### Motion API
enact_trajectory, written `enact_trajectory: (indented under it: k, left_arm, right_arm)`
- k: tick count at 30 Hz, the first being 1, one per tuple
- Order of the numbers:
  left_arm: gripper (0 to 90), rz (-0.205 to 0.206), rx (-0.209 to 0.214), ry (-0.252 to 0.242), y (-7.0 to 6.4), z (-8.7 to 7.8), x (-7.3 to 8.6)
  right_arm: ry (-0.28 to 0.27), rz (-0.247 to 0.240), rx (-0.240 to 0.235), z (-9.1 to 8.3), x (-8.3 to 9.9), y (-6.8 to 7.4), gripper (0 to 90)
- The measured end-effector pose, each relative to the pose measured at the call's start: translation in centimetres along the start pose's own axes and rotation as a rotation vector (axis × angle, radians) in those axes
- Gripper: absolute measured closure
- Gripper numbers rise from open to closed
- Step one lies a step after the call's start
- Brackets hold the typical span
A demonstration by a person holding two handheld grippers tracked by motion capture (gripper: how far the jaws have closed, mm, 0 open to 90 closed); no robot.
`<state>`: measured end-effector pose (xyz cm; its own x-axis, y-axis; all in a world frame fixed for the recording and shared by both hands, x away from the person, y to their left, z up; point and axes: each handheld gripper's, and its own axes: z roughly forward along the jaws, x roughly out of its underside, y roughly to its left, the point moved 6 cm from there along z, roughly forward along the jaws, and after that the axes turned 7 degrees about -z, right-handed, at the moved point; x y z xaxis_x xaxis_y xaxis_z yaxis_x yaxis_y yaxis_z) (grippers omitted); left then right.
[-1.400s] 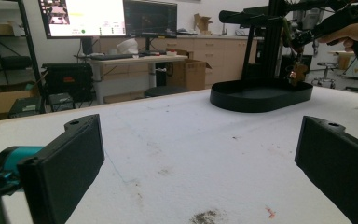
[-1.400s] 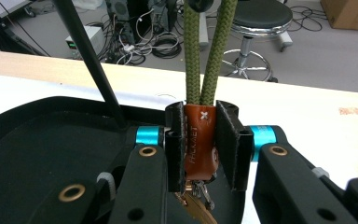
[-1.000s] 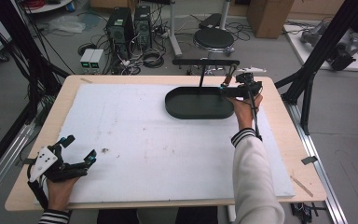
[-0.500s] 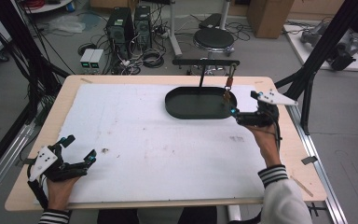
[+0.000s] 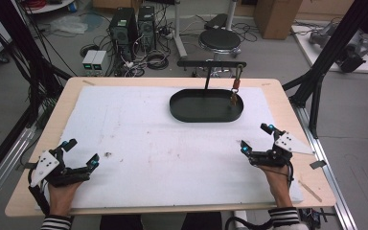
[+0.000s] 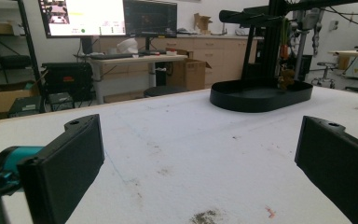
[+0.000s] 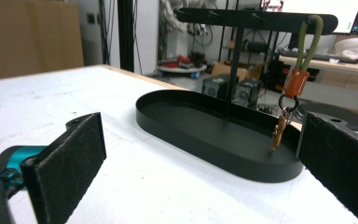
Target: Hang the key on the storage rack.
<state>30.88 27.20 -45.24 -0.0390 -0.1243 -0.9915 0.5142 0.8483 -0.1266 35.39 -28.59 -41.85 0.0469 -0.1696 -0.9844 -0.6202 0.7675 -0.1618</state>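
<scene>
White table (image 5: 172,143): both grippers, left (image 5: 79,153) and right (image 5: 256,137), fingers wide apart, holding nothing.

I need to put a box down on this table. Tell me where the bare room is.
The white mat lies bare from the left gripper across to the right gripper, and up its left half to the far edge. The far right is crowded: the black tray, its stand, and the hanging keychain.
</scene>
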Motion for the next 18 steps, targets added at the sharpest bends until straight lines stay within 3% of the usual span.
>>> enact_trajectory:
  k: [7, 11, 13, 18]
  left_arm:
    - [1.7, 0.001, 0.000, 0.001, -0.1, 0.0, 0.0]
    - [1.7, 0.001, 0.001, 0.000, -0.1, 0.0, 0.0]
    - [1.7, -0.001, 0.000, 0.002, -0.1, 0.0, 0.0]
    - [1.7, 0.000, 0.001, 0.003, 0.0, 0.0, 0.0]
  right_arm:
    - [-0.078, 0.039, 0.052, -1.2, 1.9, -0.2, 0.3]
    - [-0.036, 0.043, 0.022, -0.8, 3.6, 0.1, 0.3]
    - [-0.040, 0.051, 0.008, -0.7, 3.6, 0.2, 0.3]
    - [-0.054, 0.068, 0.026, -0.9, 3.7, 0.1, 0.3]
